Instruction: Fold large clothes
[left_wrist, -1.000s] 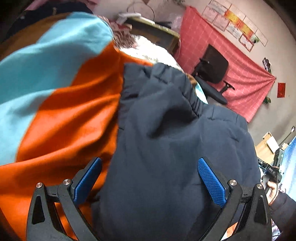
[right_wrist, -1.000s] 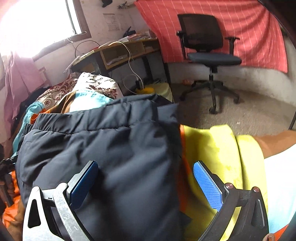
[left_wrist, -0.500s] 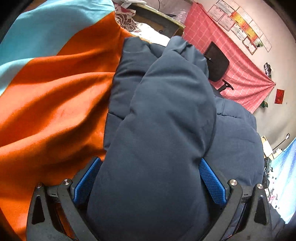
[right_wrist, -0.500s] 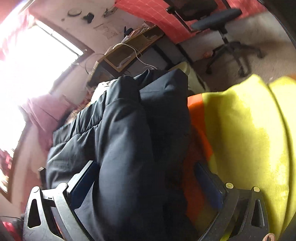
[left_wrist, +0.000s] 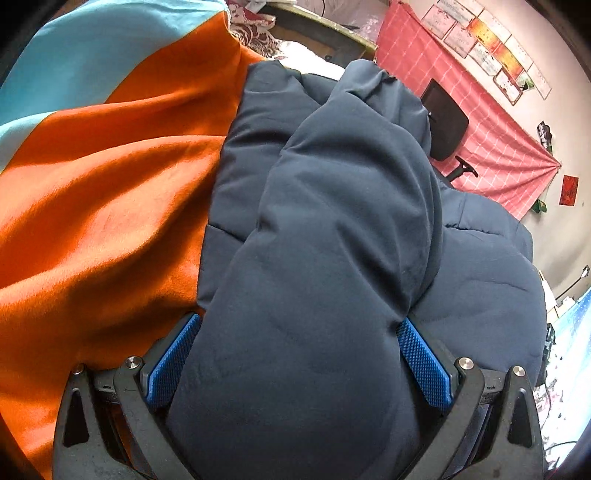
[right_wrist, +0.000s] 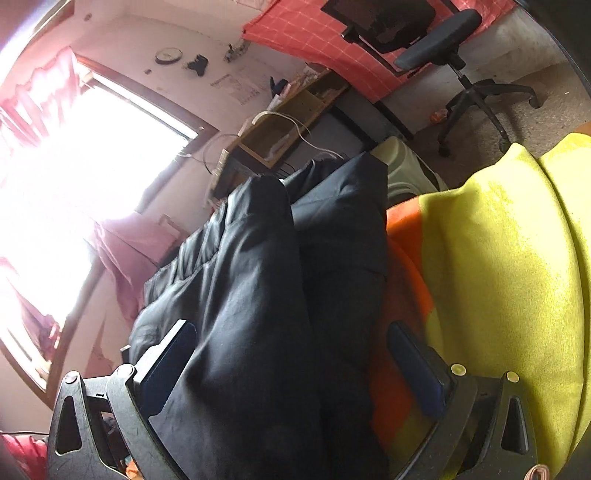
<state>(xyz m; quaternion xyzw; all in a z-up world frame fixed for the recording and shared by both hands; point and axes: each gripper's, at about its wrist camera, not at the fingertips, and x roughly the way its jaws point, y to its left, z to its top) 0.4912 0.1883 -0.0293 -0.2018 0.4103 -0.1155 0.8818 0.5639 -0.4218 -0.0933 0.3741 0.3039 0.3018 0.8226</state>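
Both my tongs, left gripper (left_wrist: 295, 365) and right gripper (right_wrist: 291, 369), clamp padded jacket (left_wrist: 332, 221) mid-fold; next: carry it toward 12 o'clock.

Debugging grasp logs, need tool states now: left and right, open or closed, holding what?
Left tool: jaws wide, jacket bulk filling the gap; grip cannot be told.
Right tool: jaws wide, jacket between them; grip cannot be told.

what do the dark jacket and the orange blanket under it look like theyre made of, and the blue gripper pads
Dark navy jacket: likely padded synthetic shell, smooth matte, puffy stitched panels. Orange blanket: looks like fleece, a soft brushed nap catching light. Blue pads: probably rubber or textured plastic, a fine diamond-knurl grid.
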